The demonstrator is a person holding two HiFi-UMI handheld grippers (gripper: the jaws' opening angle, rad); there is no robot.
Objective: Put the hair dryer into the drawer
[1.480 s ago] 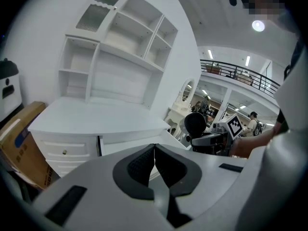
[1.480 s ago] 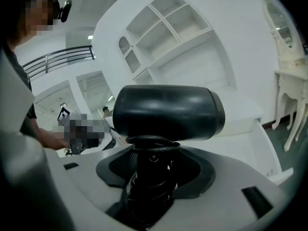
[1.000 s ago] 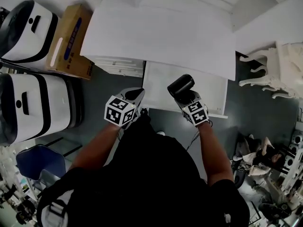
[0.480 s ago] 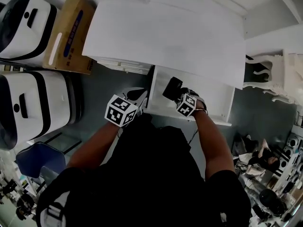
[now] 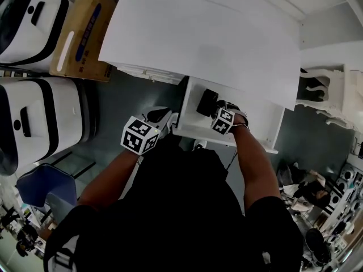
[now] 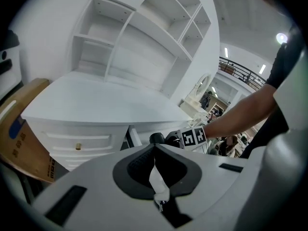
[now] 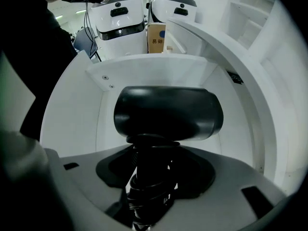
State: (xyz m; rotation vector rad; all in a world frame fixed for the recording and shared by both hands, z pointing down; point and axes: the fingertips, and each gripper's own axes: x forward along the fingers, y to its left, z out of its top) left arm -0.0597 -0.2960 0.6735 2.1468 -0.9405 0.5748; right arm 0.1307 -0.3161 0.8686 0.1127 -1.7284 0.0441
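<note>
The right claw (image 7: 150, 162) is clamped on the ribbed handle of the black hair dryer (image 7: 168, 112). The dryer's barrel lies crosswise low inside the open white drawer (image 7: 144, 73); whether it touches the drawer floor cannot be told. The head view adds what that view lacks: the drawer stands out from under the white desk (image 5: 198, 38), and the left claw (image 6: 154, 153) hangs just outside the drawer's left front corner. The left gripper view alone shows that claw's jaws together with nothing between them, and a brass knob (image 6: 78, 147) on the desk's front. A cardboard box (image 5: 79, 33) stands left of the desk.
</note>
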